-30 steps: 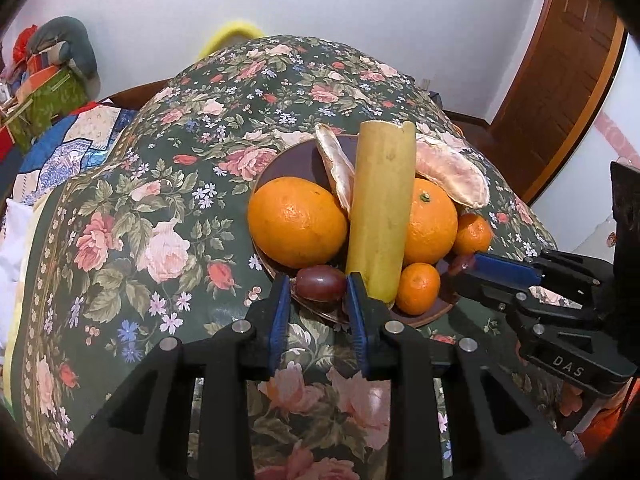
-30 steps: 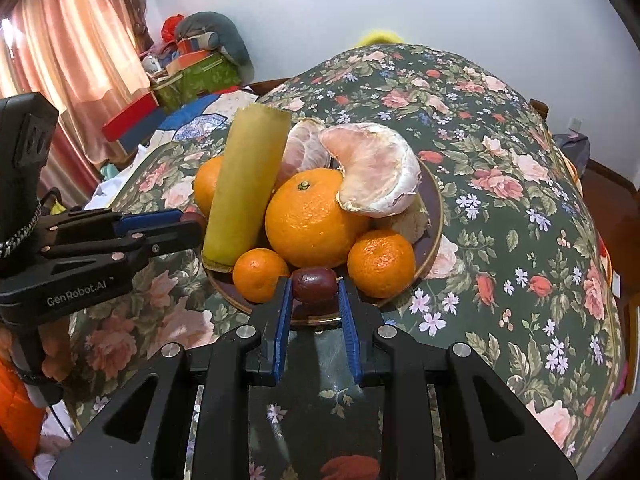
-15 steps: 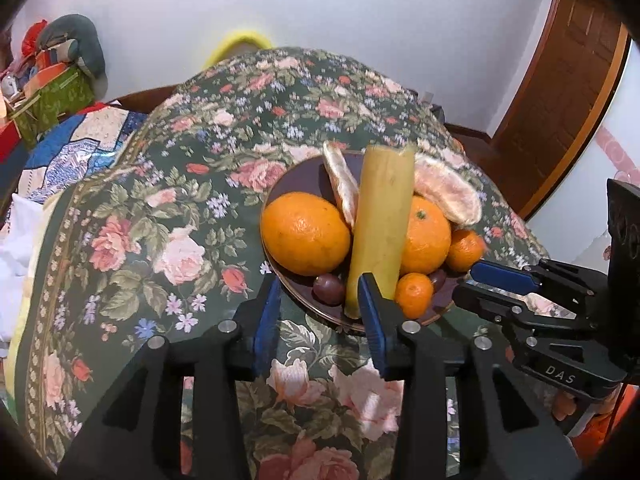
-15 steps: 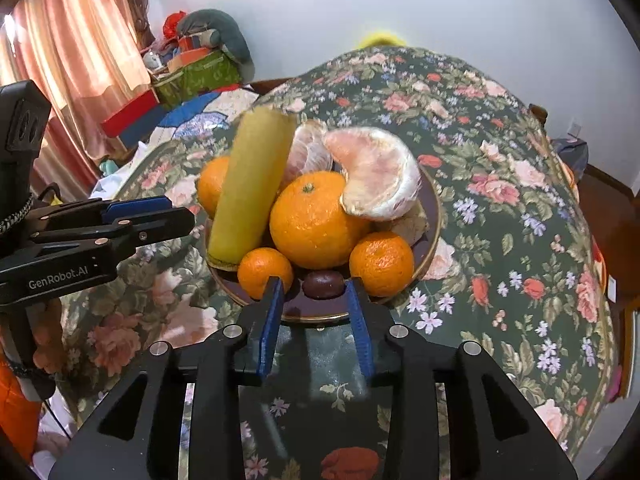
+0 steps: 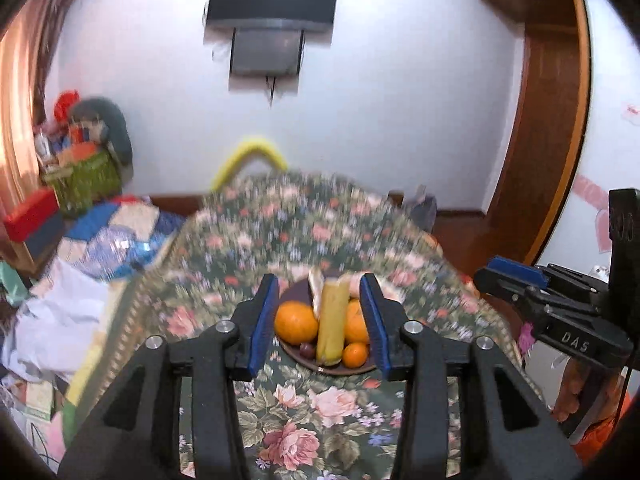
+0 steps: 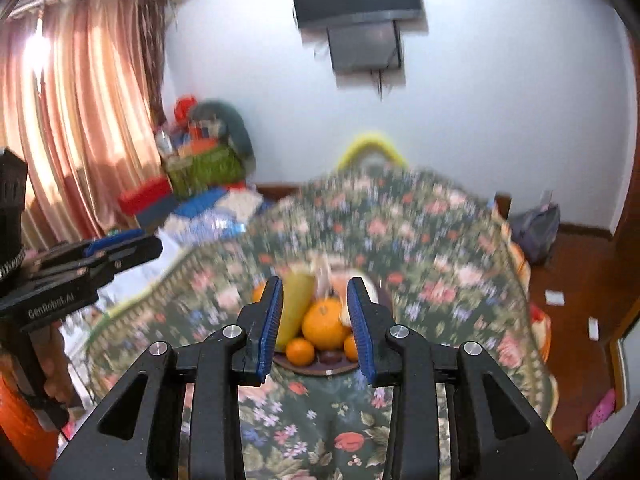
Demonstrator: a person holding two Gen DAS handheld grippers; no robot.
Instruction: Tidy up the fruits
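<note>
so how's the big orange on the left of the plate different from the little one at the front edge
In the left wrist view, the big orange is far larger than the little orange. The big orange sits left of the upright yellow stalk; the little orange sits right of its base. Both are round, orange, whole and on the dark plate.

Fruits [image 5: 296, 321] on plate [image 5: 352, 369], on table [image 5: 316, 412]

The left gripper [image 5: 319, 320] hangs with jaws apart, empty, above a floral tablecloth [image 5: 320, 408]; a fruit plate [image 5: 320, 366] sits beyond.
</note>
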